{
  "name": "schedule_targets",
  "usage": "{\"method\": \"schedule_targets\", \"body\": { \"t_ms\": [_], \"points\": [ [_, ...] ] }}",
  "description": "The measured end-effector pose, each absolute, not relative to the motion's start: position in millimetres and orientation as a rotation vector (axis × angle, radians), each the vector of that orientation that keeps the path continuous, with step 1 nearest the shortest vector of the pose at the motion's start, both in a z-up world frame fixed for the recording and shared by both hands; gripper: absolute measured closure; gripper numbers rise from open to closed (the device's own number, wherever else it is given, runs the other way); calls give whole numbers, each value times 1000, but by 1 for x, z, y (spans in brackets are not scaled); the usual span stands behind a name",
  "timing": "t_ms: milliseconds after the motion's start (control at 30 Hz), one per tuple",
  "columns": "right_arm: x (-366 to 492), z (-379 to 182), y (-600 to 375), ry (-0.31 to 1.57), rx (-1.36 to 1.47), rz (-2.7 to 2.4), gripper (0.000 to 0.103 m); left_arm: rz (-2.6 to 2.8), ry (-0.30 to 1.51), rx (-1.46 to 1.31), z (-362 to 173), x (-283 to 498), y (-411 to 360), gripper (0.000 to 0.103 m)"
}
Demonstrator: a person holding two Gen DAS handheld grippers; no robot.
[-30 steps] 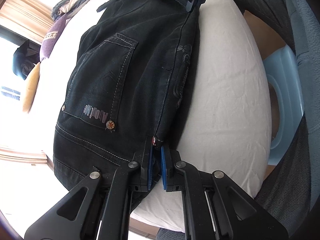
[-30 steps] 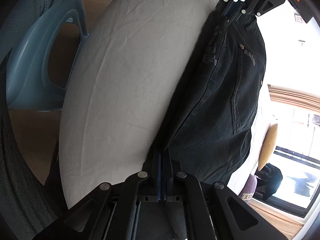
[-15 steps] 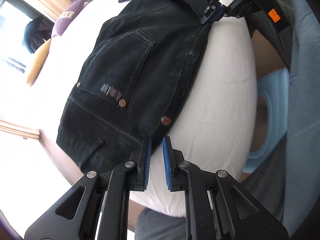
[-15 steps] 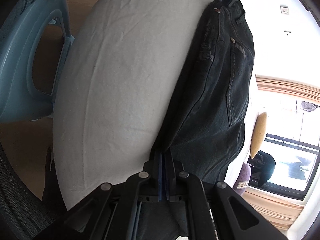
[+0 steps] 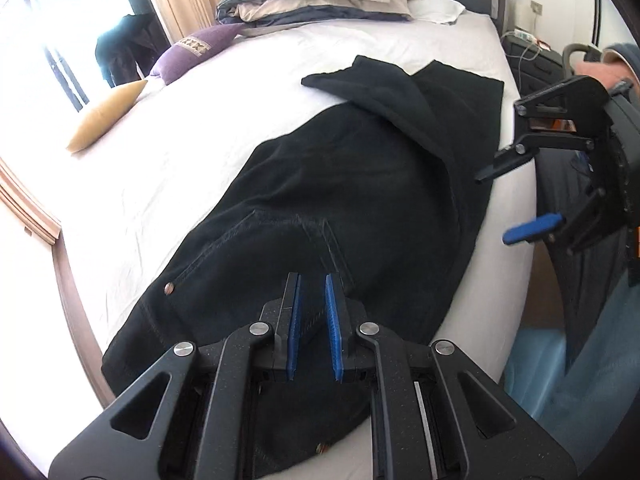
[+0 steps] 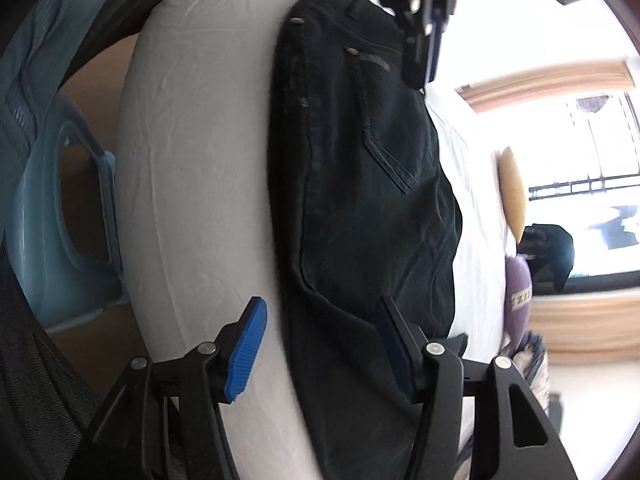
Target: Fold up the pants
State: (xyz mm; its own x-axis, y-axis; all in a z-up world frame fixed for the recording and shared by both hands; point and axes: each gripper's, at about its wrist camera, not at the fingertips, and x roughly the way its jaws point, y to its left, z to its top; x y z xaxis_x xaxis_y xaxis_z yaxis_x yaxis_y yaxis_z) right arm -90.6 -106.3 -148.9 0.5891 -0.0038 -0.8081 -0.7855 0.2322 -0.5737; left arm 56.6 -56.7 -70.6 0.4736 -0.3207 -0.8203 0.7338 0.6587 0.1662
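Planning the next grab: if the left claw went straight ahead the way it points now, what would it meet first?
Most likely the black pants lying on the bed; the open left claw points right over them, though how high it sits is unclear.

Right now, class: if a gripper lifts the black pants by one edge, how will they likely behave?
The pants would probably sag, since the cloth already drapes and creases over the bed. The thick seams suggest denim, likely heavy. The folded-over leg would likely slip open.

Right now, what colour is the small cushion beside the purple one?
Mustard yellow cushion, plain with no pattern, lying on the white bed; clearest in the left wrist view.
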Motion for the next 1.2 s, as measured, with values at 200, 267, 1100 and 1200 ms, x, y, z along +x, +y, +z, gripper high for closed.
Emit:
{"method": "schedule_targets", "body": {
  "t_ms": [200, 267, 1100, 1200],
  "points": [
    [-35, -116, -168, 924, -751, 388, 45, -673, 1011, 507, -119, 96, -96, 92],
    [-12, -104, -193, 939, -603, 304, 45, -659, 1035, 574, -146, 94, -103, 92],
    [317, -179, -306, 1276, 19, -226, 43, -649, 1086, 287, -150, 129, -144, 92],
    [319, -183, -305, 1254, -8, -238, 40, -644, 1079, 294, -152, 128, -145, 92]
  ]
}}
